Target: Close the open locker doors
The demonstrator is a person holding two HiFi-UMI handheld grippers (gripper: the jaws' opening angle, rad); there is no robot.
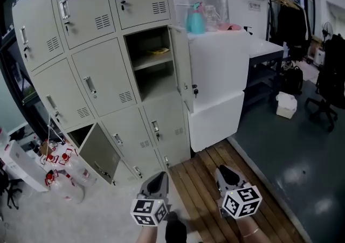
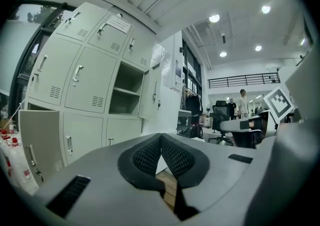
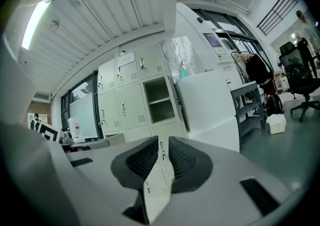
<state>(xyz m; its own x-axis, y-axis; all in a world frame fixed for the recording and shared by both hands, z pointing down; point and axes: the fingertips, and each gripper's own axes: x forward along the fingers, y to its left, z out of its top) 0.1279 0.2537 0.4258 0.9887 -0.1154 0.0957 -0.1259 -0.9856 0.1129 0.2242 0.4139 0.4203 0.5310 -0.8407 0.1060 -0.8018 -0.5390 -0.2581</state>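
Wood floor [image 1: 197,180] by lockers [image 1: 102,75]; left gripper [image 1: 160,175] jaws together, right gripper [image 1: 222,170] jaws slightly parted.

An office-like workplace: a bank of grey metal lockers [image 1: 102,77] along the wall, a wheeled office chair [image 3: 300,67], a coat rack [image 1: 291,21] hung with clothes, and recessed ceiling lights [image 2: 214,18].

Head view looks steeply down on the lockers [image 1: 102,80]; both gripper views share them from low down.

L tongs [image 1: 162,175], R tongs [image 1: 221,170]: grey, blk pads [image 2: 149,157].
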